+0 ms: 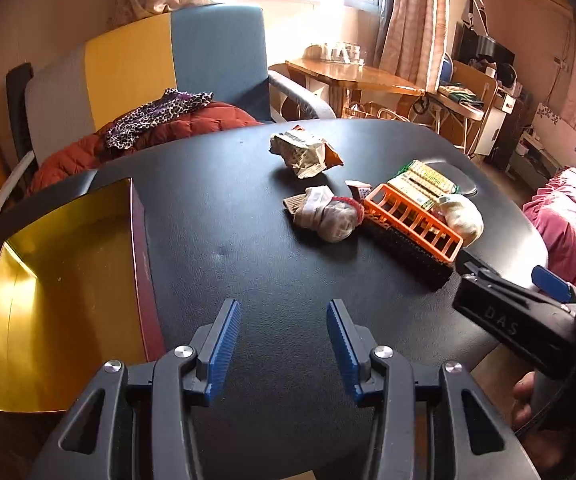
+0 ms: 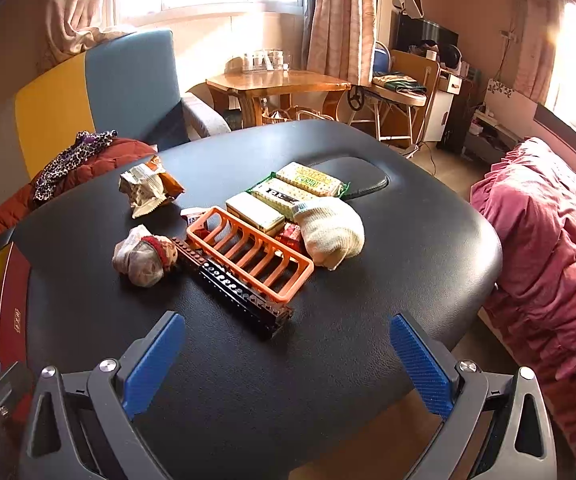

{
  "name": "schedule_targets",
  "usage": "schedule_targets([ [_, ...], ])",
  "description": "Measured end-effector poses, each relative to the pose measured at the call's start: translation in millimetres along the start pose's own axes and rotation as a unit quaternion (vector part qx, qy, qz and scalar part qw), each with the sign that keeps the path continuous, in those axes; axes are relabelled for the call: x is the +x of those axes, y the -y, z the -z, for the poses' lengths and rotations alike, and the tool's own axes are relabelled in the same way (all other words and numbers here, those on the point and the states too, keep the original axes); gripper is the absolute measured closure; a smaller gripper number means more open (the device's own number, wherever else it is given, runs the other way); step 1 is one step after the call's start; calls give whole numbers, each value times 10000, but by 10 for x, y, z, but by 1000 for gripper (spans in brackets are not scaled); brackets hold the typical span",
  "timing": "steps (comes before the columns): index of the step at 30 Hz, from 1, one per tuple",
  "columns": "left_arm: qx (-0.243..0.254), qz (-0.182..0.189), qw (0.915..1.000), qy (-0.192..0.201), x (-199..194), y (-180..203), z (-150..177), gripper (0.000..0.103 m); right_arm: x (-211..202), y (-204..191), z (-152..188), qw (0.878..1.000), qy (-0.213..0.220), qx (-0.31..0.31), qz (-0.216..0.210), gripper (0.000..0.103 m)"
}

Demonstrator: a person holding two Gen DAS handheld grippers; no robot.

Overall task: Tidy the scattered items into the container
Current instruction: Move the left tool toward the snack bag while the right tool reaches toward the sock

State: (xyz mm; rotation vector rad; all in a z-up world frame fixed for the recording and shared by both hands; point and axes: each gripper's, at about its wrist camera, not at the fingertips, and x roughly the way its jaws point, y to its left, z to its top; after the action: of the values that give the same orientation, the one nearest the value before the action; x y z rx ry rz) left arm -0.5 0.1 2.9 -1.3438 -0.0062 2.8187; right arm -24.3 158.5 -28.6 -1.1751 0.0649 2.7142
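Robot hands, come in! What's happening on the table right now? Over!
Both grippers open, left, right, holding nothing. Gold box empty; socks, snacks, orange rack on table. Nothing blocking.

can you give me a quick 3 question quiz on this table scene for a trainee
1. True or false: the gold-lined box already holds some of the items.
2. Which lies nearest the orange rack? A) black brick strip B) crumpled snack bag C) red coat
3. Fill in: both the left tool and the right tool are ____ and hold nothing.

Key
1. False: only its bare gold lining shows.
2. A: the strip lies right along the rack's near side.
3. Open
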Motion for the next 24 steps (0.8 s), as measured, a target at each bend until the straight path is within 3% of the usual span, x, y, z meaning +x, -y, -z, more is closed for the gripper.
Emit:
schedule_targets([
  [5,163,-31,9988,461,-49,-86,158,57,8,21,51,9997,-29,-69,-236,0],
  [9,317,-99,9994,12,149,-80,226,57,14,46,93,9988,-41,-129,-468,0],
  [14,276,116,9991,-289,345,-173,376,57,186,133,0,9885,-202,-144,-1489,0],
  [19,192,304,9982,-480,485,-254,496,57,496,74,-285,9857,-309,-299,-1627,0],
  [24,316,457,9973,-487,519,-276,511,57,827,-246,-708,9751,-589,-604,-2052,0],
])
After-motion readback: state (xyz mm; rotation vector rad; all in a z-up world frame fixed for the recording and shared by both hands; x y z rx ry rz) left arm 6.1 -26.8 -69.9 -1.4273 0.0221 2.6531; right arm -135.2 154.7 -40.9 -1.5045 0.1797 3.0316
